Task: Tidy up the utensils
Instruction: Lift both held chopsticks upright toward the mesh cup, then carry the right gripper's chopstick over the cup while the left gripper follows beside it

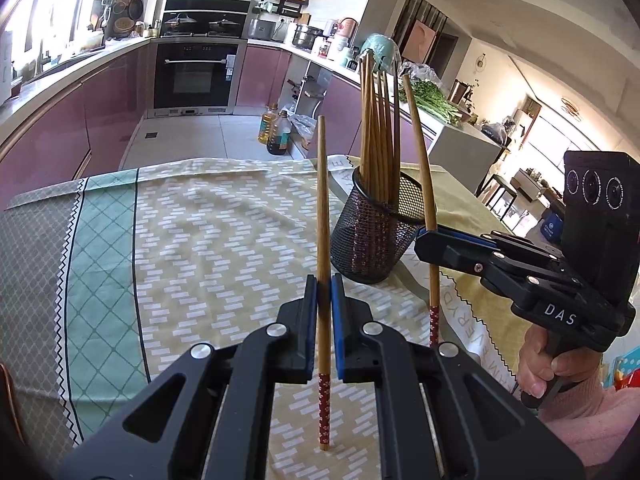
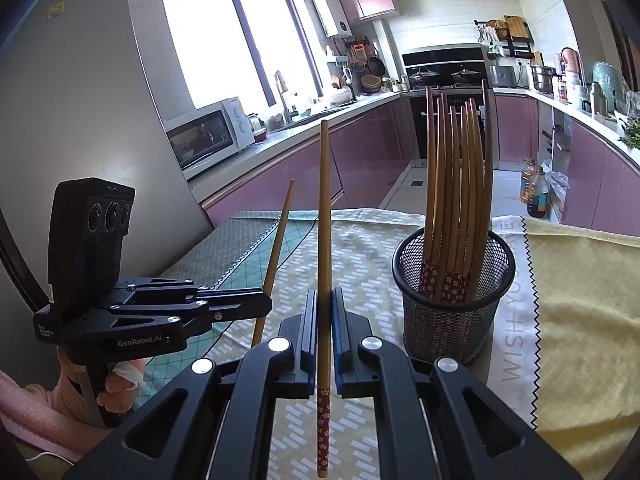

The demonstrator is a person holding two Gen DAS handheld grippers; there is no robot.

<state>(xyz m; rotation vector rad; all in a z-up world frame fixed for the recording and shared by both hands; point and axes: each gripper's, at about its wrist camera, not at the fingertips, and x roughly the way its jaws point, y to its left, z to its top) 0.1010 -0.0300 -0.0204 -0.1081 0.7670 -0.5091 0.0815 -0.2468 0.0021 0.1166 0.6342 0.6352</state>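
Observation:
My left gripper (image 1: 324, 282) is shut on a wooden chopstick (image 1: 322, 200) that stands upright, red patterned end down, just above the tablecloth. My right gripper (image 2: 324, 304) is shut on a second upright chopstick (image 2: 325, 220). In the left wrist view the right gripper (image 1: 425, 236) holds its chopstick (image 1: 418, 148) close to the right side of the black mesh holder (image 1: 376, 236). The holder (image 2: 452, 312) stands on the table with several chopsticks (image 2: 452, 184) upright in it. In the right wrist view the left gripper (image 2: 262, 300) and its chopstick (image 2: 276, 248) are to the left.
A patterned green and beige tablecloth (image 1: 200, 240) covers the table, with a yellow cloth (image 2: 580, 320) at its right. Oil bottles (image 1: 276, 128) stand on the floor beyond the far table edge. Pink kitchen cabinets and an oven line the back. A person's hands hold both gripper handles.

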